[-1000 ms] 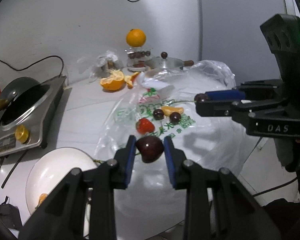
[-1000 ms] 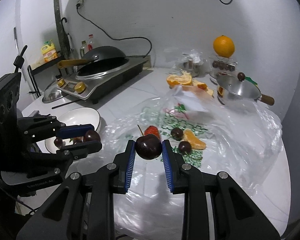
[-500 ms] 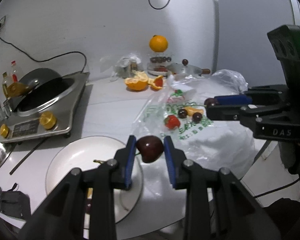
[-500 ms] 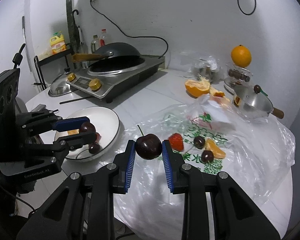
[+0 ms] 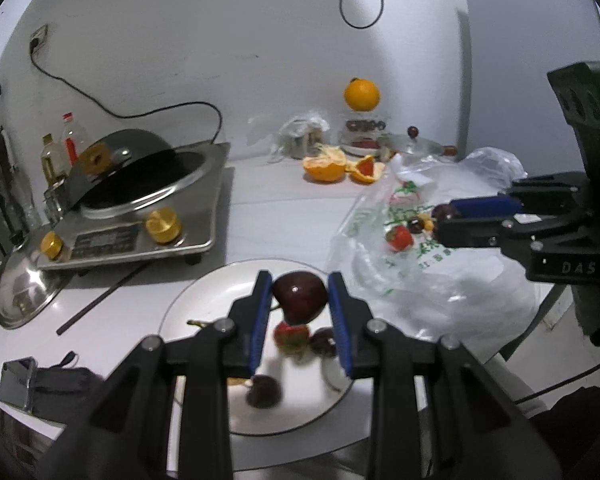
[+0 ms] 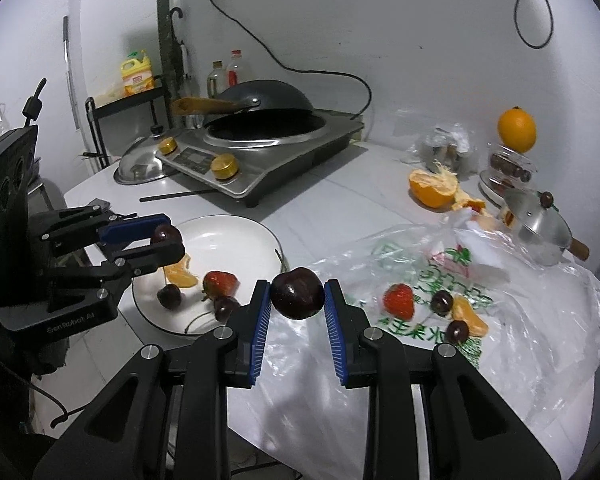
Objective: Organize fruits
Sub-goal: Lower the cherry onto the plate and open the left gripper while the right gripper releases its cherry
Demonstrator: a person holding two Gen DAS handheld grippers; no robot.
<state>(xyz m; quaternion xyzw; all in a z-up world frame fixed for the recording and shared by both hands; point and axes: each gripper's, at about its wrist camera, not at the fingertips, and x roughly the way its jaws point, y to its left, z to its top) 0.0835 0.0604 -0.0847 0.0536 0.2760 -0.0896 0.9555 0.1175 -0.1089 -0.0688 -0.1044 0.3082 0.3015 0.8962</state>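
Glossy dark cherry (image 6: 297, 295) catching light; plate (image 6: 236, 236) showing smooth white glaze; plastic bag (image 6: 540, 340) lying crinkled, translucent; cooker (image 6: 260, 160) gleaming brushed metal; wok handle (image 6: 200, 106) looking wooden.

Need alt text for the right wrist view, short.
Right tool grips a dark cherry above a plastic bag with loose fruit; at left, the left tool holds another cherry over a white plate.

You see dark red cherries (image 6: 297, 294), white plate (image 6: 224, 236).
Your pads (image 6: 260, 320) blue; bag (image 6: 440, 292) clear, green print.
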